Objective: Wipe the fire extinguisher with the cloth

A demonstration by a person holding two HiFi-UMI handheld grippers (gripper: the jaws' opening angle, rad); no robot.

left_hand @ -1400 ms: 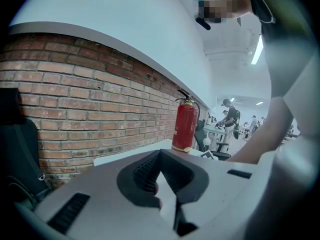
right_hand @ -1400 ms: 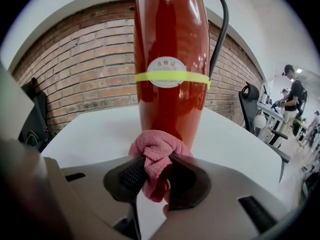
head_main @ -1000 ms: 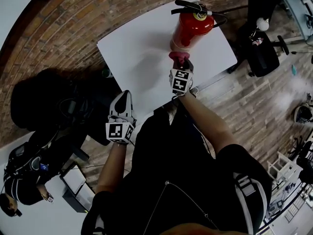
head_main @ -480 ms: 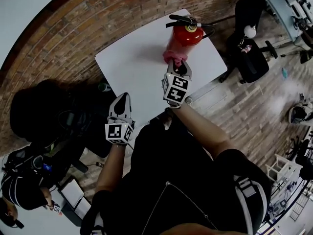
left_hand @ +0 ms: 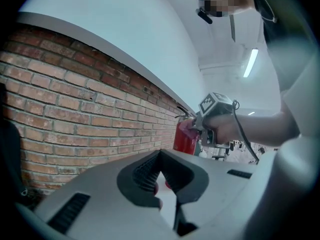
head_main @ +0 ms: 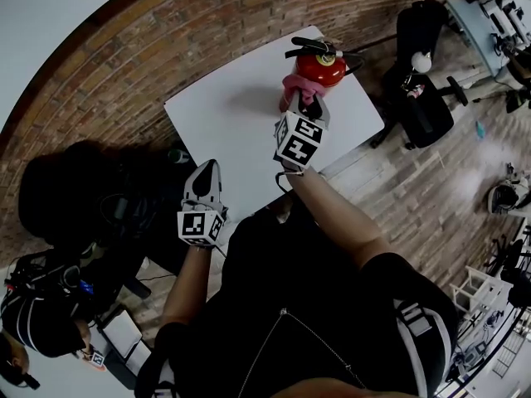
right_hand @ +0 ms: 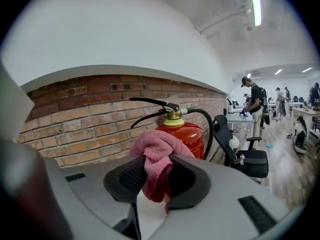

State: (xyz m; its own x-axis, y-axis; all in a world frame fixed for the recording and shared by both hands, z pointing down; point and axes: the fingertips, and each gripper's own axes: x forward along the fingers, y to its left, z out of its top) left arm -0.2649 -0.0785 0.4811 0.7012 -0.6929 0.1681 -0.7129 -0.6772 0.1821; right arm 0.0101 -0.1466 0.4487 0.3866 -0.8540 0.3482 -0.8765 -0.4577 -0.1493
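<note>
At the far corner of the counter (head_main: 232, 114), near the brick wall, we find the fire extinguisher (head_main: 319, 66) standing upright. Its long axis is vertical, with the black lever handle and the brass-coloured valve on top, the handle reaching off to the left as the right claw looks at it. The hose curves down the extinguisher's opposite side. The right claw (head_main: 303, 99) sits on the near side of the extinguisher and points straight at it, clenched on the pink cloth (right_hand: 156, 154). The cloth is bunched between the pads and bulges out ahead of the jaws. From the head view the wad lies against the upper part of the red body, though we cannot tell whether it truly presses there. The left claw (left_hand: 160, 180) is well apart from the extinguisher, off the counter's near edge, and its jaws are drawn together on nothing. We judge the right claw is the one placed to wipe. Because the cylinder stands straight up ahead of it, the coming strokes should run up and down the body or around it.
</note>
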